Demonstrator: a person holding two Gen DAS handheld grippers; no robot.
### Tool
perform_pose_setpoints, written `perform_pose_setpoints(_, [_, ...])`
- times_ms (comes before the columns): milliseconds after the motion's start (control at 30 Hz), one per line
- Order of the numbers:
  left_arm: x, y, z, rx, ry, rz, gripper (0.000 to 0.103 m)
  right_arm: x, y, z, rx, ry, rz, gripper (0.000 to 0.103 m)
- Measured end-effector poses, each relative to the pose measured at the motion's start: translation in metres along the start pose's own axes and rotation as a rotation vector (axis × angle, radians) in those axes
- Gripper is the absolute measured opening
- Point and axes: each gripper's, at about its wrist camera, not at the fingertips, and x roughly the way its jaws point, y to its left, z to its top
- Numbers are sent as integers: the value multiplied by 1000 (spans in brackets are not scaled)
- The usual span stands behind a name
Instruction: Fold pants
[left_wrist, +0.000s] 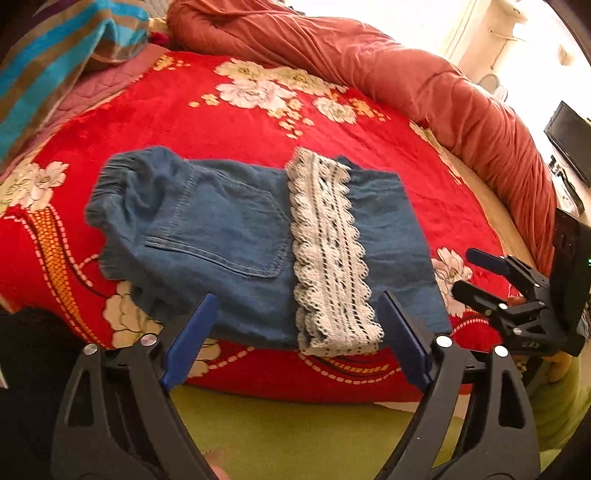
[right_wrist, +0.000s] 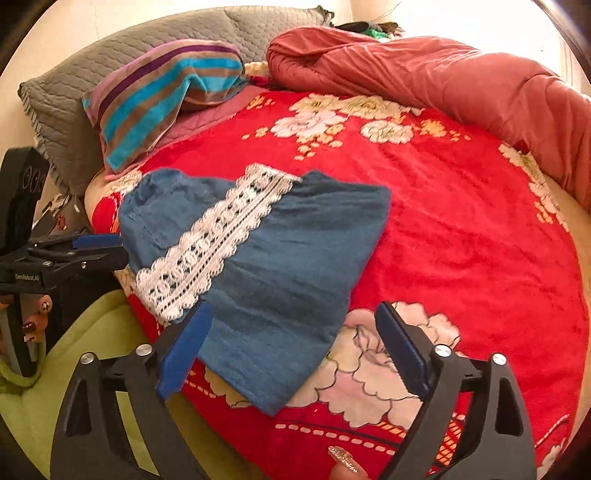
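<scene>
With both pairs of blue pads spread wide and nothing between them, the left gripper (left_wrist: 297, 338) and the right gripper (right_wrist: 295, 349) hang released just above the near edge of the bed, each tilted down toward the cloth; that open, lifted stance reads as hands that have let go of a fold and stand clear so as not to drag it. In the left wrist view the right gripper (left_wrist: 491, 277) shows off to the side, its jaws likewise parted and empty, and in the right wrist view the left gripper (right_wrist: 96, 247) sits beside the waist end of the garment, not touching it. The pants (left_wrist: 258, 240) lie on the red floral blanket (left_wrist: 240, 122) close to the near edge of the bed, well apart from the rolled rust-coloured quilt (left_wrist: 424, 85) along the far edge and the striped pillow (right_wrist: 162, 96) at the head-end corner. They look already doubled into a short, thick packet: the elastic waistband (left_wrist: 110, 184) points toward the pillow end, a back pocket (left_wrist: 225, 229) faces up, and a white lace band (left_wrist: 325, 251) of the hem crosses the packet from the near edge toward the far one. Its long axis runs along the near edge of the bed, waist to fold. Judging by that compact shape, little of the folding remains, perhaps only smoothing.
</scene>
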Motion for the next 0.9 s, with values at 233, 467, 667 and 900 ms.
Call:
perform_pose_setpoints(233, [-13,22,4,-52,-49,37,92,-10,2,18,1,-42,9,93])
perform_pose_setpoints(467, [-26,49,5,-119,-85,56,93,-13,21,40,-54,-81,11,93])
perform_pose_setpoints(667, [-33,74,3,-190,-109,63,93,-7,39,55,-94,-82,32,93])
perform_pose_setpoints(900, [-32,95,-1,-253,-105,57,93,7,64,75,-130,-63,98,93])
